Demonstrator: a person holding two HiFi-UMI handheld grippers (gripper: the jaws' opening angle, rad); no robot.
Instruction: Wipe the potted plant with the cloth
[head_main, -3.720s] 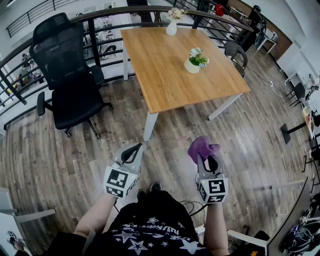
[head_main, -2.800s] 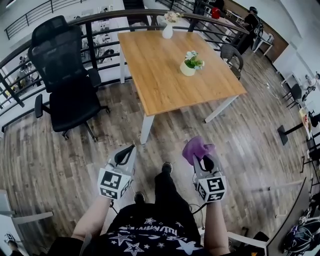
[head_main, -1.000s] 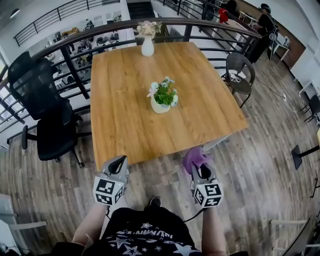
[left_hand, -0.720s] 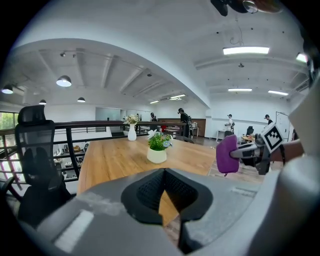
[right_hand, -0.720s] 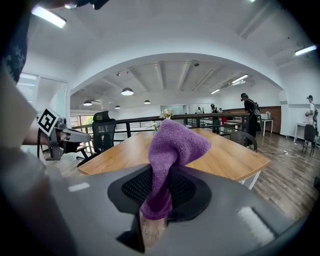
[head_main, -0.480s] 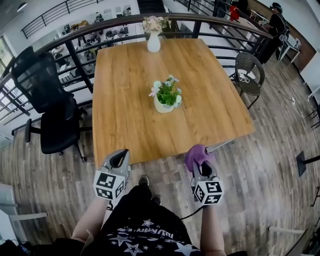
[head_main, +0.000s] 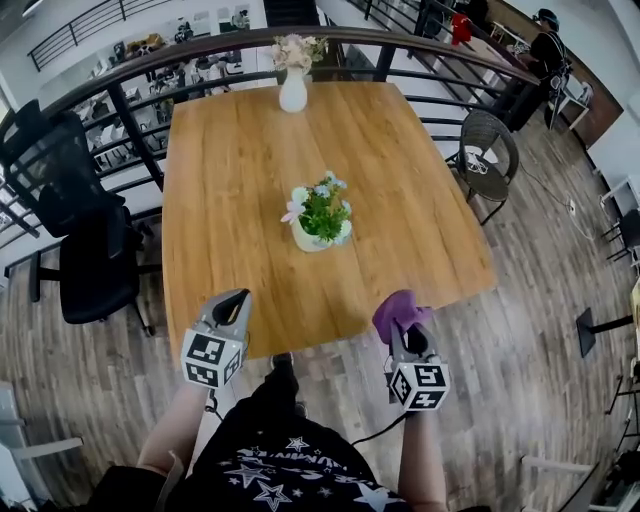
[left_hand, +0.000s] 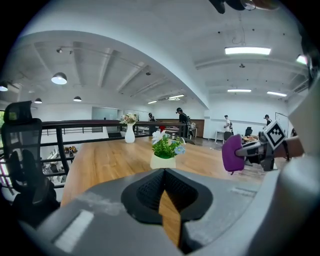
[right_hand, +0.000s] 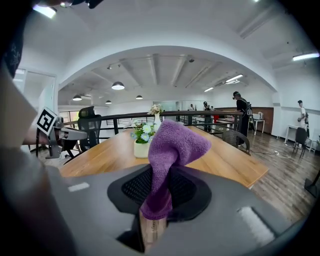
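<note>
- The right gripper (head_main: 404, 332) is clamping a purple cloth (head_main: 398, 310). Its jaws are pinching tight on the lower part, and a floppy bunch is sticking up out of the top.
- The left gripper (head_main: 232, 302) isn't carrying anything. Its jaws are closed right together, and only a sliver of tabletop is showing through the slit.
- The potted plant (head_main: 318, 215) is sitting upright around the middle of the wooden table (head_main: 225, 170). It's a white pot with green leaves and a few small pale flowers.
- Both grippers are hovering at the near edge of the table, one either side of the person, and both are pointing toward the plant. They're well apart from it, and nothing is touching it.
- Progress-wise, I'd say it's only getting started. The cloth is in hand, so that part is done, but no wiping is happening yet.
- What's left is pretty much the whole job: getting the cloth across the table to the plant, then going over the leaves and the pot. The free left gripper is probably going to be useful for steadying the pot, since it looks light and tippy.
- A white vase (head_main: 293, 92) of flowers is standing at the far edge by the railing. A black office chair (head_main: 70, 230) is parked off to the left. Neither looks like part of the job.
</note>
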